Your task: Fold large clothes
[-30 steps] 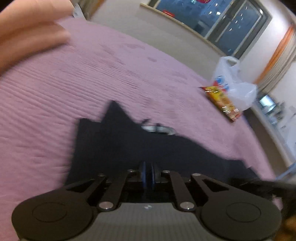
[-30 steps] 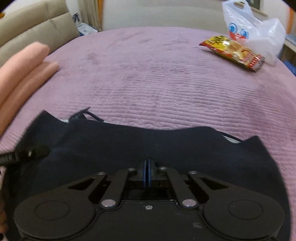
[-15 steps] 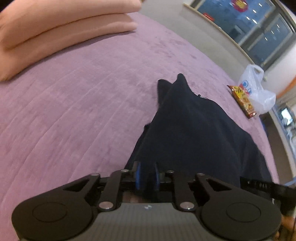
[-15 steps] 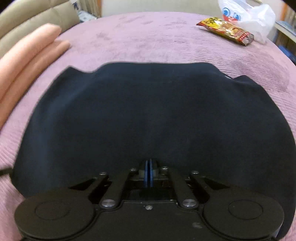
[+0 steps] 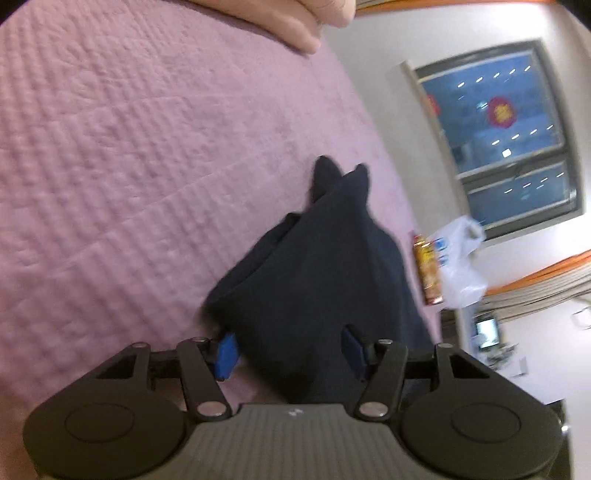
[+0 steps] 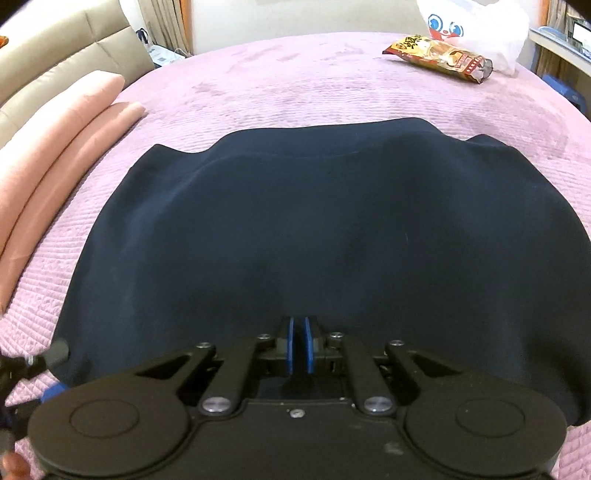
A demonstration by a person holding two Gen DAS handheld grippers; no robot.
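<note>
Let the left gripper (image 5: 291,350) finish opening: its blue pads are spreading, fabric between them untouched. Your right gripper (image 6: 298,349) pinches the near hem, pads almost together. The navy garment (image 6: 314,236) lies ahead of both fingertips, long axis crosswise, fold edge pointing away.

Each black gripper (image 6: 299,345) has blue pads (image 5: 226,355), silver screws.

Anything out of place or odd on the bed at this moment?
A snack packet and a white plastic bag lie on the purple bedspread beyond the dark garment, unrelated to folding. Nothing looks spilled or damaged.
</note>
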